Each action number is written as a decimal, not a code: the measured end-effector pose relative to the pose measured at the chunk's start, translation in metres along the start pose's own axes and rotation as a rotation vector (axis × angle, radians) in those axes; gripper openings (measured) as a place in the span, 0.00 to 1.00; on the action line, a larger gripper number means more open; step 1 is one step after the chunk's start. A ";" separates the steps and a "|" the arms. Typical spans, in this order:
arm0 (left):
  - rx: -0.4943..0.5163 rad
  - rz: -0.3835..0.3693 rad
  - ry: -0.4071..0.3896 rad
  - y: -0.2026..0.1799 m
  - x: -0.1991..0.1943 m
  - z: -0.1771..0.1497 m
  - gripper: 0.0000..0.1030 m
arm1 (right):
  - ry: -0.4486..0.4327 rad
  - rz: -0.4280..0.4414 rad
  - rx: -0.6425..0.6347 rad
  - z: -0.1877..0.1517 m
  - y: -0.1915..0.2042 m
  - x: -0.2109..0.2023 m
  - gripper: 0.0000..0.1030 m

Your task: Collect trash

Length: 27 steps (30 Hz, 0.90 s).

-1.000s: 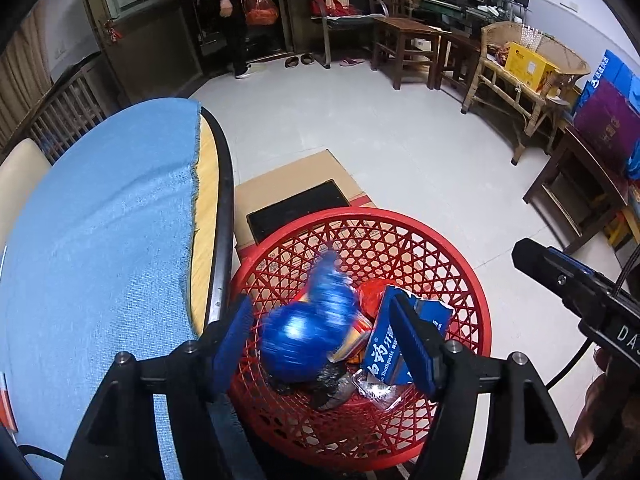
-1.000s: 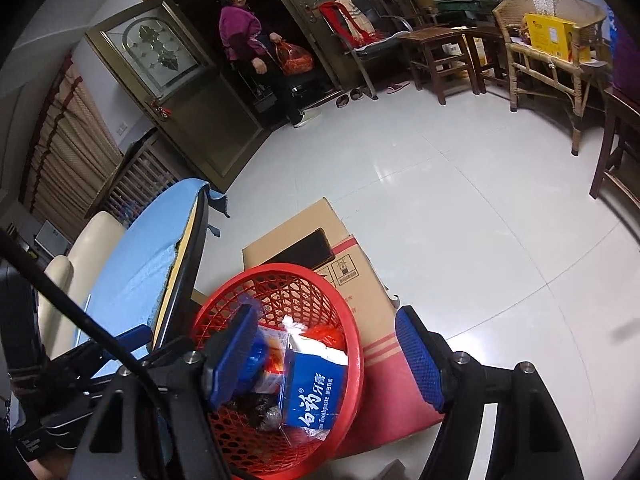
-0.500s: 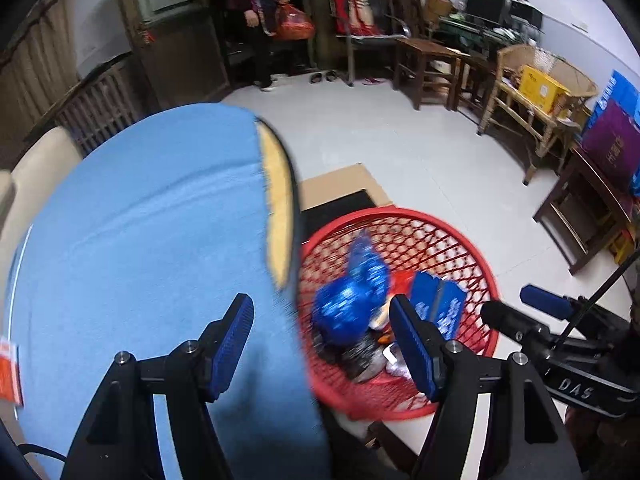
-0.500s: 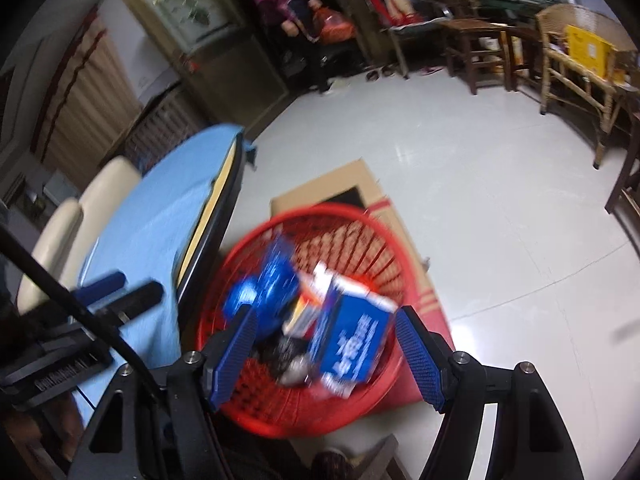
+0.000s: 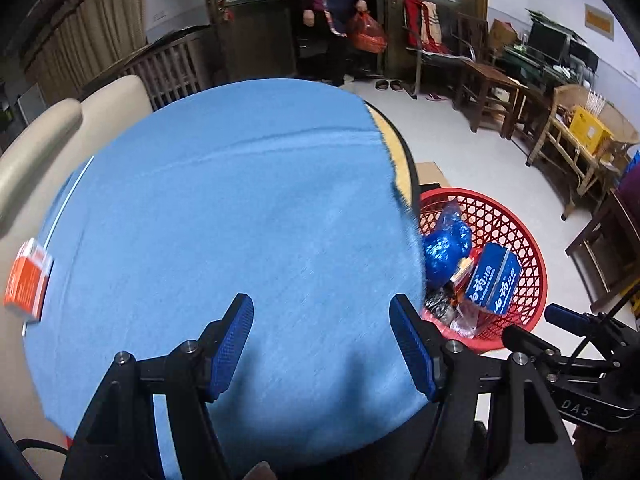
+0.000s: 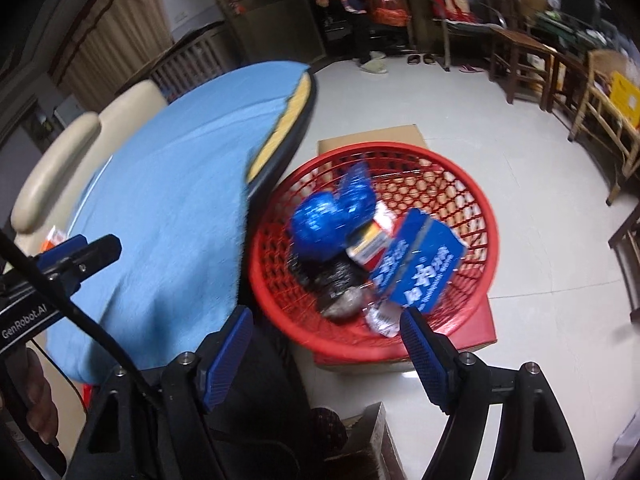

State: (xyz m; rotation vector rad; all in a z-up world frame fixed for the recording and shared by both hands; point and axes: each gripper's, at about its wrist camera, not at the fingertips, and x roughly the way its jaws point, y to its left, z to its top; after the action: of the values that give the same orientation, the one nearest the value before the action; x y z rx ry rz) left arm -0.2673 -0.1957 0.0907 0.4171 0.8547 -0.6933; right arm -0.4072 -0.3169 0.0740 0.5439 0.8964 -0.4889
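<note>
A red mesh basket (image 5: 524, 248) (image 6: 476, 200) stands on a cardboard box beside the table. It holds a crumpled blue bag (image 5: 446, 244) (image 6: 324, 220), a blue carton (image 5: 494, 280) (image 6: 420, 264) and dark wrappers. An orange and white box (image 5: 28, 284) lies at the table's left edge. My left gripper (image 5: 324, 344) is open and empty over the blue tablecloth (image 5: 224, 220). My right gripper (image 6: 326, 352) is open and empty, above the basket's near rim.
A round table with a blue cloth (image 6: 168, 184) fills the left. A beige chair (image 5: 48, 128) stands behind it. A person with a red bag (image 5: 336, 4) stands in the doorway. Wooden chairs and benches (image 5: 568, 140) line the right wall.
My left gripper swung left from over the basket to over the tablecloth, bringing the orange box into view. My right gripper turned left toward the basket and table. The blue bag lies in the basket.
</note>
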 end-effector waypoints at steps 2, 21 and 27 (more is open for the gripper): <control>-0.024 -0.005 0.002 0.009 -0.004 -0.007 0.70 | 0.004 -0.015 -0.024 -0.003 0.011 -0.001 0.78; -0.036 -0.056 0.016 0.008 0.000 -0.022 0.87 | 0.017 -0.137 0.003 -0.007 0.021 -0.001 0.81; -0.020 -0.038 0.036 0.005 0.005 -0.023 0.87 | 0.034 -0.120 0.032 -0.007 0.016 0.005 0.81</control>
State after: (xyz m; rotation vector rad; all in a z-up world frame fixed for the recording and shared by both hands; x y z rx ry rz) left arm -0.2740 -0.1801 0.0728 0.3970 0.9051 -0.7139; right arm -0.3994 -0.3013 0.0695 0.5309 0.9586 -0.6052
